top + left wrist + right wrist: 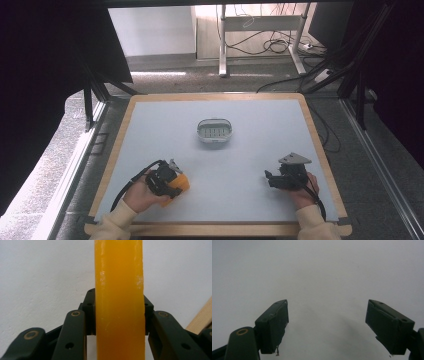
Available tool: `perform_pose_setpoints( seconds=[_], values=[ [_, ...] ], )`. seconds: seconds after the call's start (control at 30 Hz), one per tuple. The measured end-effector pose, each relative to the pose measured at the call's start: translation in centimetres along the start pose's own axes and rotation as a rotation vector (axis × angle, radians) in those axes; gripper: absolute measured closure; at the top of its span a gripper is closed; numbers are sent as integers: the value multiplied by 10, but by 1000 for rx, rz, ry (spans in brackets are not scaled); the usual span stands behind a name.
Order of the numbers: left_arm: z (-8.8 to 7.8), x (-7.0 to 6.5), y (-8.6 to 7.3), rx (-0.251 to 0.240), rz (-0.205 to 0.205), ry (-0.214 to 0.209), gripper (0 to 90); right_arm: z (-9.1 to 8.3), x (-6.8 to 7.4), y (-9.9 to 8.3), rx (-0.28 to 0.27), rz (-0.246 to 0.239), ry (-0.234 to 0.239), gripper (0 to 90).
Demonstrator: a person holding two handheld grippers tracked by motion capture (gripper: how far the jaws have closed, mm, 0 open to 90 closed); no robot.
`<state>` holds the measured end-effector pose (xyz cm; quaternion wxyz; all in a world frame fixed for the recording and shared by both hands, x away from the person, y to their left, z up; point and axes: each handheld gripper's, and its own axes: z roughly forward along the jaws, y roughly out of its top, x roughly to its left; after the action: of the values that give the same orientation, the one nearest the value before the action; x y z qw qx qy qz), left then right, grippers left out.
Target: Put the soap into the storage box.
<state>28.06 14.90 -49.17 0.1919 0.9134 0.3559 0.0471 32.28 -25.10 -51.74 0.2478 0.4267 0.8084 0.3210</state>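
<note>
My left gripper clamps the orange soap-like block near left; my right gripper rests spread, empty.

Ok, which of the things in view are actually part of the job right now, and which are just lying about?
In the job:
- translucent orange soap-like bar, clamped in the left claw
- oval white slotted dish, likely where the bar goes

Lying about:
- right claw, open, holding nothing
- cables on the floor beyond the table
- metal desk frame

Grey oval basket mid-table; cables on floor beyond.
</note>
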Motion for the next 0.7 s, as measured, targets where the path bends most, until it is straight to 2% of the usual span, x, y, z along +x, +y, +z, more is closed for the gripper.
perform_pose_setpoints(
  seconds=[0.17,0.27,0.33,0.7],
  values=[
    [-8,2,-1,-39,-2,-17,620,0,0,0,0,0,0,190],
    [-13,4,-2,-80,-9,-24,620,0,0,0,2,-2,-1,190],
    [-16,7,-3,-114,-22,-51,620,0,0,0,1,-2,-2,190],
    [-19,12,-5,-132,-28,-62,621,1,0,0,8,-10,-6,189]
  ],
)
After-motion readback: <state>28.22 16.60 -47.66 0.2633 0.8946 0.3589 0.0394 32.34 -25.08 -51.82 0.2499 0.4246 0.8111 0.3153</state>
